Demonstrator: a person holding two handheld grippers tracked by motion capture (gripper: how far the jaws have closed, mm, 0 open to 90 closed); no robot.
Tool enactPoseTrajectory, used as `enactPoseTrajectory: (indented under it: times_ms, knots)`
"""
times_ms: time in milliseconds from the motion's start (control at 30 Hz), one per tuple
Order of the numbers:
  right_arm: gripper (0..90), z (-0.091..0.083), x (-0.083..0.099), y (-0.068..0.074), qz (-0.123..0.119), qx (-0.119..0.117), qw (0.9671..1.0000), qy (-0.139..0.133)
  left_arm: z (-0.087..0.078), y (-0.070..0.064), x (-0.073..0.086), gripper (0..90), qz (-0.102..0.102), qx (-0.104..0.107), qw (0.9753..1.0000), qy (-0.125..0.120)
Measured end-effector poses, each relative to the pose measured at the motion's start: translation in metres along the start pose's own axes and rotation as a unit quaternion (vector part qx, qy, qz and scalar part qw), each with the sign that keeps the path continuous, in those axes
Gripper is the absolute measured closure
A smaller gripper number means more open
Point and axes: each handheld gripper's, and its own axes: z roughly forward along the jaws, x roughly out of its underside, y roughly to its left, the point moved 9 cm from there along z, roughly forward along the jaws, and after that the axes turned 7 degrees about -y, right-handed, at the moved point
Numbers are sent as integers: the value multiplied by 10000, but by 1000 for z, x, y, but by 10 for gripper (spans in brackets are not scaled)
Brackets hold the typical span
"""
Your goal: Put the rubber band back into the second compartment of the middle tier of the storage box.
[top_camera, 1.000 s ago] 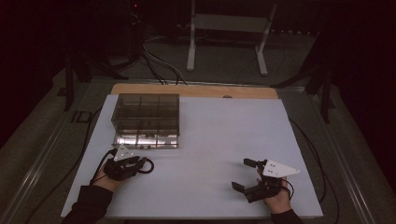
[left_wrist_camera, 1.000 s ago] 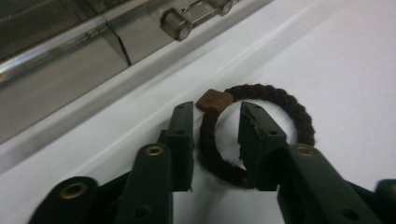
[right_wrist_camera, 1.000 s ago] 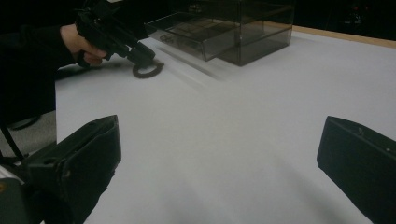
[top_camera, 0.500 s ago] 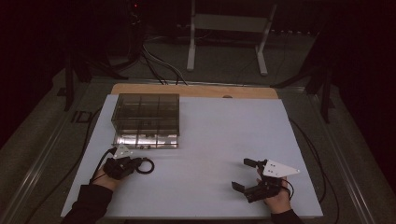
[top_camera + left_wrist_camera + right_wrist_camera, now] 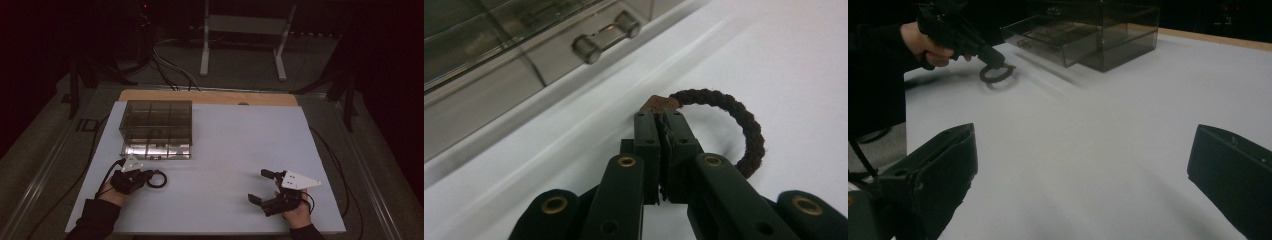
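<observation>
A dark braided hair tie (image 5: 734, 125) with a brown joint is pinched in my left gripper (image 5: 660, 122), whose jaws are shut on it. In the high view the hair tie (image 5: 157, 180) sits just above the white table at the front left, in front of the left gripper (image 5: 148, 177). A smoky clear drawer box (image 5: 157, 125) stands behind it with its lowest drawer (image 5: 158, 148) pulled out. The drawer's handle (image 5: 606, 36) lies close ahead of the jaws. My right gripper (image 5: 261, 186) rests open at the front right with nothing between its jaws. The right gripper view also catches the hair tie (image 5: 996, 72).
The white table top (image 5: 240, 145) spreads wide between the two hands. A wooden strip (image 5: 210, 96) runs along its far edge. Cables (image 5: 170, 67) and a stand's legs (image 5: 240, 47) lie on the floor beyond. Dark floor surrounds the table.
The left gripper with the hair tie has shifted slightly right and a little nearer the drawer box. The right gripper has stayed put.
</observation>
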Motion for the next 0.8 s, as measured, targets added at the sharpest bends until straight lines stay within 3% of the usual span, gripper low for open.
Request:
enactPoseTrajectory:
  times_ms: [800]
  knots:
    - [0, 1, 0, -1, 28, 1, 10000, -12, -21, -19, -26, 882, 266, 271, 9991, -210]
